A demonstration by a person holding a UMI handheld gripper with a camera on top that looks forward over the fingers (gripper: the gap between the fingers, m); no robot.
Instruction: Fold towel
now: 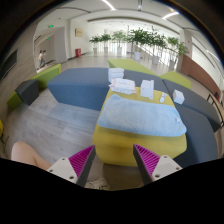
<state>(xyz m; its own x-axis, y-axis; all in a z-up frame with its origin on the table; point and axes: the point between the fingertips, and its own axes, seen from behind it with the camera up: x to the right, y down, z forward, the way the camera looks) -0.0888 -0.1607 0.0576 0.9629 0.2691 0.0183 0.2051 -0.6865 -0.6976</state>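
A light blue towel (pixel 141 116) lies spread flat on a yellow table (pixel 125 145), beyond the fingers. My gripper (pixel 115 162) is open and empty, with its magenta pads (pixel 83 160) apart just before the table's near edge and above the floor. Nothing stands between the fingers.
White items (pixel 123 86) and a white cup (pixel 178 97) stand at the table's far end. Blue and green sofas (pixel 75 88) surround the table. Grey floor (pixel 45 130) lies to the left. Potted trees (pixel 140 38) stand at the far wall. A person's knee (pixel 25 153) shows near the left finger.
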